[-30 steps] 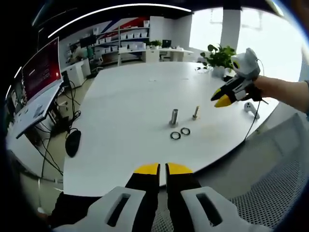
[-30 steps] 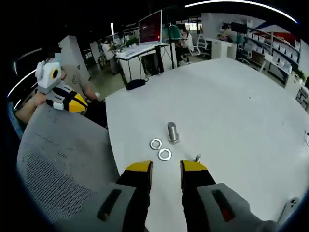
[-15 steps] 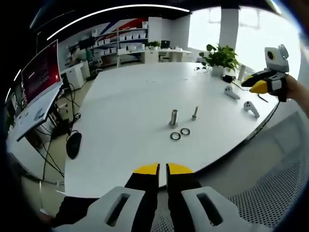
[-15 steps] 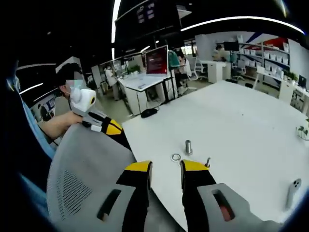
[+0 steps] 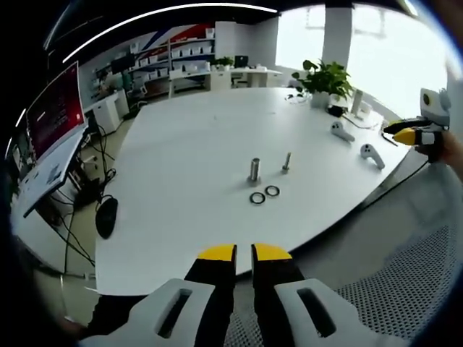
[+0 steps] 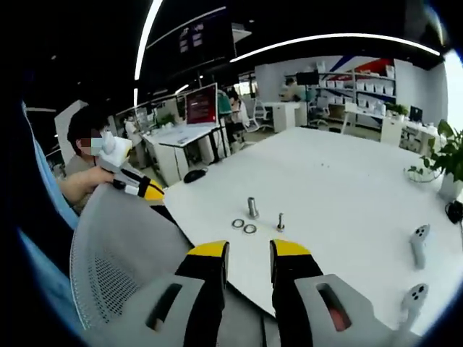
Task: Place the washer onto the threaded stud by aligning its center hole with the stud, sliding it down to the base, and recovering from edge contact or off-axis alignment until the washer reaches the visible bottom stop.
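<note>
Room: from my left gripper view I've got a red monitor (image 5: 52, 108) on a side desk at far left, cables and a dark mouse-like thing (image 5: 105, 217) on the floor below it, white shelving at the back, then a potted plant (image 5: 323, 76) by the bright windows on the right.

Surface: big white table (image 5: 188, 144), mostly bare. Two white controllers (image 5: 354, 141) lie near its right edge.

Task stuff: two washers (image 5: 264, 194) lie flat on the table, just beside each other, near the front edge. Right behind them stand a fat metal stud (image 5: 255, 170) and a thin threaded stud (image 5: 286, 162), both upright. Neither washer is on a stud.

Left gripper (image 5: 244, 252): held off the table's near edge, yellow tips almost together, just a sliver of gap, nothing between them.

Right gripper (image 6: 247, 250): off the table too, hanging over a grey mesh chair back (image 6: 123, 267). Jaws a bit apart, a narrow gap, gripping nothing.

Cross-view: my right gripper view catches a person seated at left with the left gripper raised over the chair. The left gripper view catches the right gripper way off at the right edge, beyond the table.
</note>
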A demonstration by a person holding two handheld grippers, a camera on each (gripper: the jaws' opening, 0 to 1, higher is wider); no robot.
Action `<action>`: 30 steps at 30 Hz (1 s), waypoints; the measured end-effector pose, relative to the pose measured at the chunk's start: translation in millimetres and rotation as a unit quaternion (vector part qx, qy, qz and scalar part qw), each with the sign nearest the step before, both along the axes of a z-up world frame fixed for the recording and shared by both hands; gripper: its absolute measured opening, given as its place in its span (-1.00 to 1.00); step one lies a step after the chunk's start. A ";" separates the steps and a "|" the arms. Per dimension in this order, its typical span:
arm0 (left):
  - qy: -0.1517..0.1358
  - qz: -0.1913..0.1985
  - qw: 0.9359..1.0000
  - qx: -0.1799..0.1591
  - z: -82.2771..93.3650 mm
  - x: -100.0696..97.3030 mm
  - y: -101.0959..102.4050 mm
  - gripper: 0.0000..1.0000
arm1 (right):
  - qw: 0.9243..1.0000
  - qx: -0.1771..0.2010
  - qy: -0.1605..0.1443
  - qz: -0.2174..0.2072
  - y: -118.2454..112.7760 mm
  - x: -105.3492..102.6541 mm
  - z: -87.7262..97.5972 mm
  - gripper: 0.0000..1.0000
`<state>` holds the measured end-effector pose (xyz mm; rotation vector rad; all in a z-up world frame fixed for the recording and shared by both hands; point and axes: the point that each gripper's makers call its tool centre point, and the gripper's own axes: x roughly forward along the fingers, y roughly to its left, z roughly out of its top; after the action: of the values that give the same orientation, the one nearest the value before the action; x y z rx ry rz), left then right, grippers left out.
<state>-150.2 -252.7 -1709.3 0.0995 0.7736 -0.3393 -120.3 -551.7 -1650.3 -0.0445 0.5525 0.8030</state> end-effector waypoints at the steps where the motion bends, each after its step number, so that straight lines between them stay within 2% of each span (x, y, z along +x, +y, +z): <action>1: -0.001 -0.001 1.000 0.000 0.2 -0.1 -0.1 -0.89 | 1.000 -0.001 0.005 -0.008 -1.4 -2.1 -4.0 -0.51; 4: -0.004 0.000 1.000 0.001 1.0 0.1 0.0 -0.89 | 1.000 -0.002 0.015 -0.014 3.6 -11.0 -11.5 -0.50; 6: -0.003 0.000 1.000 0.001 1.4 -0.8 -0.6 -0.89 | 0.999 -0.021 0.025 -0.031 1.6 -14.1 -19.0 -0.50; 9: -0.003 -0.008 1.000 0.004 1.0 -2.1 -2.6 -0.88 | 0.999 -0.025 0.025 -0.035 4.6 -17.1 -26.2 -0.50; 13: 0.001 -0.008 1.000 0.003 -0.7 -1.9 -1.9 -0.88 | 0.997 -0.037 0.052 -0.047 6.6 -23.4 -41.6 -0.52; 16: 0.014 -0.008 1.000 0.003 -4.8 -4.5 -1.5 -0.88 | 0.995 -0.069 0.041 -0.066 -4.2 -18.2 -46.1 -0.54; 22: 0.015 -0.004 1.000 0.005 -5.3 -3.9 -0.2 -0.89 | 0.995 -0.056 0.045 -0.070 -3.4 -17.7 -46.1 -0.54; 26: 0.008 -0.001 1.000 0.006 -3.5 -2.4 0.3 -0.90 | 0.994 -0.043 0.067 -0.073 -3.4 -20.5 -49.8 -0.54; 30: 0.017 -0.012 1.000 0.011 -6.7 -4.5 -0.9 -0.89 | 0.993 -0.022 0.088 -0.070 -0.4 -25.0 -52.0 -0.54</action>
<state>-154.7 -253.6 -1716.0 0.1242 0.8115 -0.3548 -145.4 -552.0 -1702.2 0.0242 0.7334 0.6616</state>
